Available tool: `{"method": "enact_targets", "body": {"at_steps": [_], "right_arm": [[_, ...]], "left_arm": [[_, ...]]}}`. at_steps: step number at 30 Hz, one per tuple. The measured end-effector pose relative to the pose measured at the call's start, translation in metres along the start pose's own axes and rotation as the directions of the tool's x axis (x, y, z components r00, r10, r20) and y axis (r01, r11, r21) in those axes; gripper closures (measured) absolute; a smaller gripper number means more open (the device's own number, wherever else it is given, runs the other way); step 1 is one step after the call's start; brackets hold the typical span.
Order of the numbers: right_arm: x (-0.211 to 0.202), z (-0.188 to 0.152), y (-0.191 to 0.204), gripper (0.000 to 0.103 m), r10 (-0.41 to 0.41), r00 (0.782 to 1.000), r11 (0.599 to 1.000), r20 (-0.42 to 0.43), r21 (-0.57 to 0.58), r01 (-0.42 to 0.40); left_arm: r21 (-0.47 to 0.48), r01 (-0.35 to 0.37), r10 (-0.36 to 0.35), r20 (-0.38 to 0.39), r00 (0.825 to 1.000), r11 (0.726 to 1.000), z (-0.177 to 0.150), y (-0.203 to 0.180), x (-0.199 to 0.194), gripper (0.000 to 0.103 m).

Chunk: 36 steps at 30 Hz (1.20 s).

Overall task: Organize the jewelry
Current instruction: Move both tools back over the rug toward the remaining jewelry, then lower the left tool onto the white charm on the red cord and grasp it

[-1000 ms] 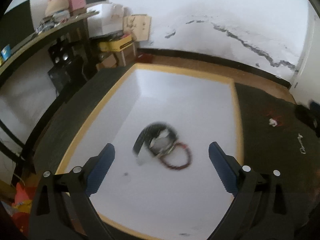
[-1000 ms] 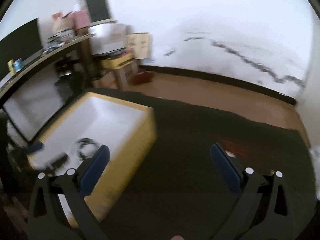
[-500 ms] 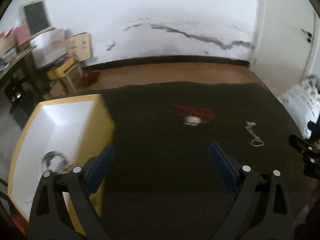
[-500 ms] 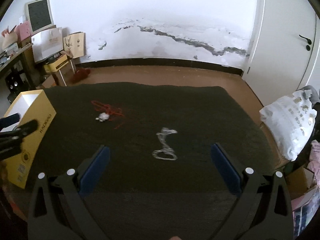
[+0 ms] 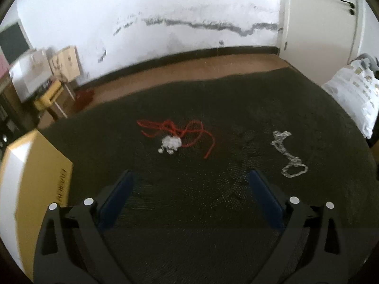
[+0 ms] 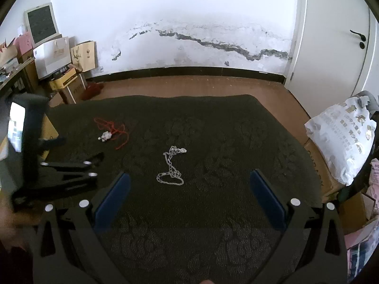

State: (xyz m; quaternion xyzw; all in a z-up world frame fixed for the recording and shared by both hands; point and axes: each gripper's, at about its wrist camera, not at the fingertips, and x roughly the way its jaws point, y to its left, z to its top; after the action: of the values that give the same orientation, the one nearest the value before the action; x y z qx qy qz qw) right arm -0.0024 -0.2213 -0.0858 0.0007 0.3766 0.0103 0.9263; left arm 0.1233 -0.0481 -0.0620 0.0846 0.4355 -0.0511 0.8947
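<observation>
Left wrist view: my left gripper is spread wide, empty, above the dark green patterned cloth; a tangled red cord with a white beaded pendant lies ahead, a yellow cardboard box at left. Right wrist view: my right gripper is likewise apart; a loosely looped silver chain lies just ahead.

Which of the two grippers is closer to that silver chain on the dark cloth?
Right. The right gripper faces the silver chain just ahead; the left gripper points at the red cord, chain off to its right.
</observation>
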Motion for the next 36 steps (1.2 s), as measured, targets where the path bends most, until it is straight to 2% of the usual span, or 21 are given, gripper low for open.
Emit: {"method": "enact_targets", "body": {"at_steps": [3,6,10,12,19,30,32,36], "right_arm": [[0.003,-0.001,0.0,0.005,0.002,1.0,1.0,-0.004,-0.005,-0.002],[0.006,-0.001,0.002,0.005,-0.001,1.0,1.0,-0.008,-0.011,0.001],[0.01,0.0,0.004,0.005,-0.001,1.0,1.0,-0.014,-0.011,0.001],[0.012,0.001,0.006,0.005,0.0,1.0,1.0,-0.016,-0.015,-0.001],[0.019,0.004,0.012,0.005,0.013,1.0,0.999,-0.023,-0.03,-0.014],[0.024,0.005,0.012,0.005,0.019,0.999,1.0,-0.035,-0.021,-0.019],[0.025,0.005,0.011,0.005,0.02,0.999,1.0,-0.037,-0.02,-0.021],[0.024,0.005,0.013,0.005,0.015,0.999,1.0,-0.038,-0.025,-0.016]], "left_arm": [[-0.043,0.018,-0.021,-0.069,0.997,0.999,-0.004,0.005,0.027,0.008],[-0.085,0.039,-0.047,-0.097,0.994,0.996,-0.004,0.009,0.049,0.008],[-0.059,0.03,-0.036,-0.113,0.993,0.998,-0.001,0.006,0.075,0.008],[-0.078,0.046,-0.053,-0.085,0.995,0.996,0.001,0.009,0.081,0.006],[-0.056,0.059,-0.061,-0.038,0.997,0.997,0.013,0.009,0.095,0.006],[-0.032,0.069,-0.07,-0.036,0.997,0.997,0.021,0.008,0.099,0.008],[-0.033,0.068,-0.069,-0.031,0.997,0.997,0.021,0.007,0.098,0.016],[-0.02,0.058,-0.058,-0.013,0.998,0.998,0.021,0.003,0.092,0.046]]}}
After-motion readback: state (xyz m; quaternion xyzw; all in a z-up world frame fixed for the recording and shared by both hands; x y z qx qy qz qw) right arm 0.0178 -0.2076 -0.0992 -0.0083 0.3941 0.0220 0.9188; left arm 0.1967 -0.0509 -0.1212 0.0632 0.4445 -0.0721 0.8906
